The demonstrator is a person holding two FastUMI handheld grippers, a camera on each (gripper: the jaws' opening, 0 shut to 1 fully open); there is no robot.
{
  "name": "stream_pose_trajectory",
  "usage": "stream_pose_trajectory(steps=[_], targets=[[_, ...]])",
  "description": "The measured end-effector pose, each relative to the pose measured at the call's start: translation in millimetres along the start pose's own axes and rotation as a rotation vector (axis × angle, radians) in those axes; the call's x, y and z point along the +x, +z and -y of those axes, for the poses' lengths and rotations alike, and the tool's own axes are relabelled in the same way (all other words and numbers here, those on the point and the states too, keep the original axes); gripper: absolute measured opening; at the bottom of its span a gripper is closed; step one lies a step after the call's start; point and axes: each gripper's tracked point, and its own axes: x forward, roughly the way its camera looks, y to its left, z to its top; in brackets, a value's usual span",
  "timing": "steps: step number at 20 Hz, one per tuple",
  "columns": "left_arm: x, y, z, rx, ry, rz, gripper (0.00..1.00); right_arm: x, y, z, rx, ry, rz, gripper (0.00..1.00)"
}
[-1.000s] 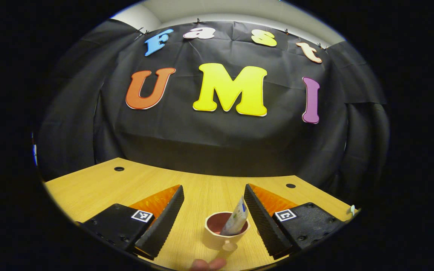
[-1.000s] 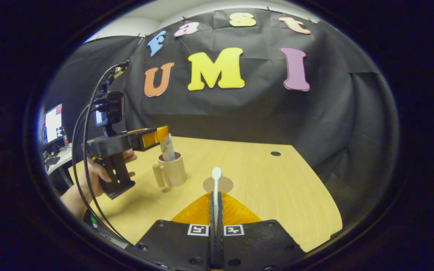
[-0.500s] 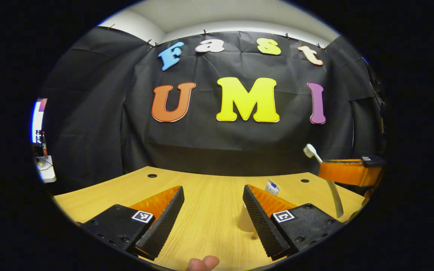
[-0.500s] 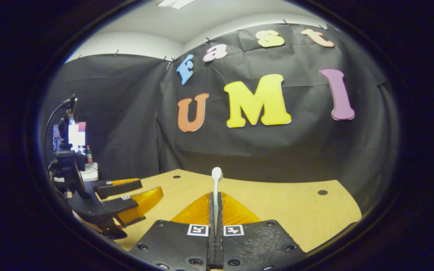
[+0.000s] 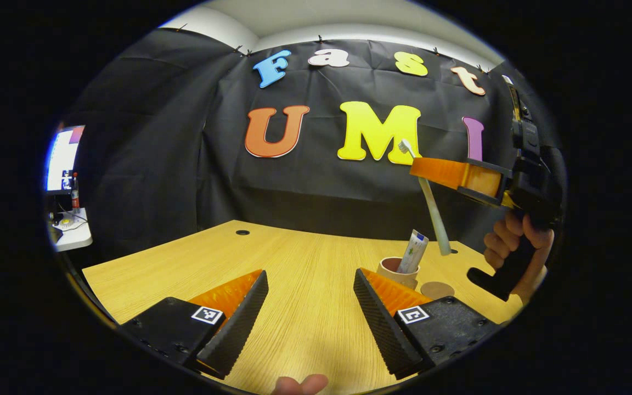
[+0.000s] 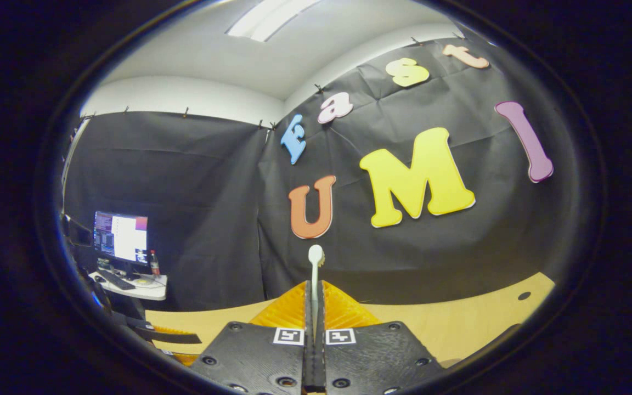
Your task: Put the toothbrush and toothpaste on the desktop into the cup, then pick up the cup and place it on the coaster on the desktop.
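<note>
In the left gripper view, the left gripper (image 5: 310, 304) sits at the bottom of the frame over the desk (image 5: 201, 263), its jaws wide apart with nothing between them. To the right of centre the cup (image 5: 397, 270) stands on the desk with the toothpaste (image 5: 413, 251) leaning inside it. The coaster (image 5: 438, 289) lies just right of the cup, bare. In the upper right, the right gripper (image 5: 423, 167), held by a hand (image 5: 513, 241), hangs above the cup with the toothbrush (image 5: 431, 203) pinched in its closed jaws, handle pointing down. In the right gripper view, the toothbrush (image 6: 315, 274) rises from the closed jaws at lower centre. A monitor (image 6: 121, 237) glows at far left.
</note>
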Motion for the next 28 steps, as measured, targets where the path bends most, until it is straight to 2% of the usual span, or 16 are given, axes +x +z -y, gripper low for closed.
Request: stream_pose_trajectory(steps=[3, 7, 19, 22, 23, 24, 27, 28], targets=[[-2, 0, -10, -0.012, 0.022, 0.001, 0.99, 26, -20, 5, 0.031, -0.015, -0.014, 0.0], [-3, -1, -25, -0.016, 0.055, -0.001, 0.99, 43, -48, 14, 0.002, -0.035, -0.043, 0.02], [1, -8, -14, -0.046, 0.034, -0.03, 0.98, 49, -66, 50, -0.026, -0.113, -0.032, 0.02], [1, -6, -15, -0.046, 0.038, -0.024, 0.98, 47, -70, 48, -0.025, -0.107, -0.035, 0.02], [2, -6, -15, -0.047, 0.038, -0.024, 0.98, 45, -67, 48, -0.025, -0.114, -0.028, 0.03], [4, -6, -14, -0.047, 0.036, -0.023, 0.98, 43, -65, 50, -0.027, -0.115, -0.021, 0.11], [4, -5, -11, -0.049, 0.03, -0.028, 0.98, 36, -55, 51, -0.04, -0.121, 0.005, 0.11], [4, -5, -10, -0.051, 0.027, -0.028, 0.98, 32, -50, 52, -0.037, -0.12, 0.018, 0.18]])
